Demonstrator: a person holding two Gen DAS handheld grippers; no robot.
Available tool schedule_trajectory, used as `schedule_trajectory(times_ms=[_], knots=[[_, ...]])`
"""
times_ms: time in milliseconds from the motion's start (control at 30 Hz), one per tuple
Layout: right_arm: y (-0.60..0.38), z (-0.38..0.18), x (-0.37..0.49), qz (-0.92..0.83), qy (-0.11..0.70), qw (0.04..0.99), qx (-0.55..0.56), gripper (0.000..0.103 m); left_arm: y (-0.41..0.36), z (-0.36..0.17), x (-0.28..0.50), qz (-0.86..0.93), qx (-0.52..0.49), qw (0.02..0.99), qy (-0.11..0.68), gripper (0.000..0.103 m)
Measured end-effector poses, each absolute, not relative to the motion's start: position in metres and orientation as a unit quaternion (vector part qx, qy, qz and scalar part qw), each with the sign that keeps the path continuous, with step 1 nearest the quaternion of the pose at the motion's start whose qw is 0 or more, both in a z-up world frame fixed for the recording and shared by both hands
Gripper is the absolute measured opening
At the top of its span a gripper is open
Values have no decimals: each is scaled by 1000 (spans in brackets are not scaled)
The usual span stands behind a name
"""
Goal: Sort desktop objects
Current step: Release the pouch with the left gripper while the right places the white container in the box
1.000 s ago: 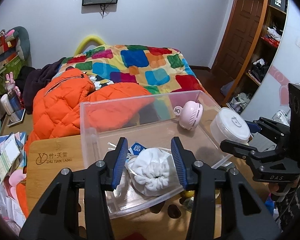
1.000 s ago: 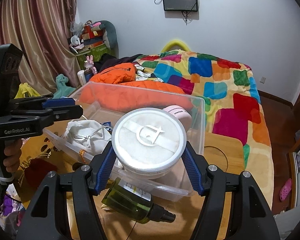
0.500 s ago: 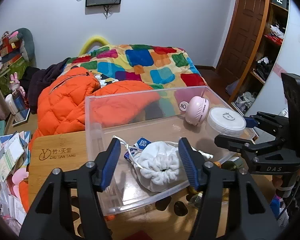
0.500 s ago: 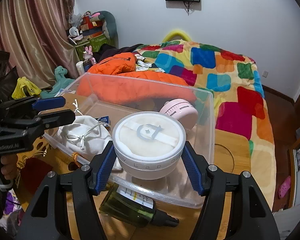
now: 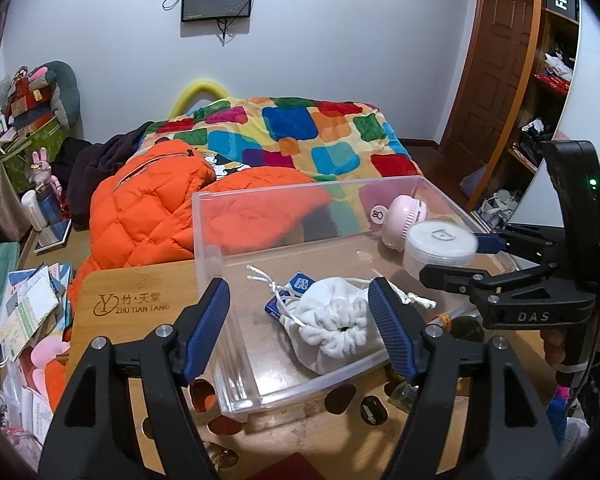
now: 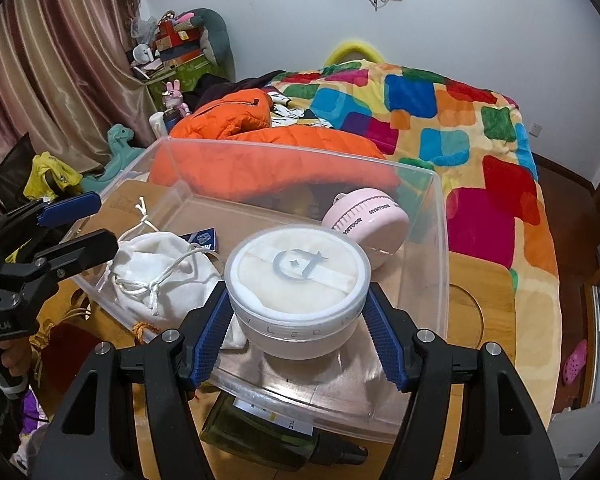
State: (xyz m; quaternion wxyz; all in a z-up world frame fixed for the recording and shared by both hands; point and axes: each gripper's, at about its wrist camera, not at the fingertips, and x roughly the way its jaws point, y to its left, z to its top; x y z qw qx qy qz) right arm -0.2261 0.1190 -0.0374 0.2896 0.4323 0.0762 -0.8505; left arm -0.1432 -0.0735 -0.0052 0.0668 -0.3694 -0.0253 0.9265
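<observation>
The left gripper (image 5: 298, 326) pointed down over the near-left part of the clear box (image 5: 284, 196), its jaws opening, pads clear of the white pouch (image 5: 332, 330) lying between them. The right gripper (image 6: 298, 336) angled down at the box's near-right side, pads clamped on the round white jar (image 6: 296, 292). A hand (image 5: 560, 344) gripped its handle.

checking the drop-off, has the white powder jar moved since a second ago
Yes. In the right wrist view the white powder jar, clamped in the right gripper, has come down inside the clear bin, nearer the pink fan.
</observation>
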Motion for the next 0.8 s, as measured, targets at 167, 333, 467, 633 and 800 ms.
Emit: schedule_trajectory(times_ms=[167,333,467,633,800], knots=[[118,-36,-223,-857,74,281,425,62,-69,-4,-139,929,-364,63,-12,77],[118,-34,-220,-860,74,276,423,62,-67,-5,-136,929,-364,63,-6,77],[121,-31,-216,-862,71,273,420,64,-66,-5,-135,928,-367,65,-7,80],[124,-25,-207,-867,76,272,411,68,-65,0,-130,930,-361,61,-4,86],[126,-16,-194,-872,85,275,396,74,-64,4,-124,932,-358,57,-1,88]])
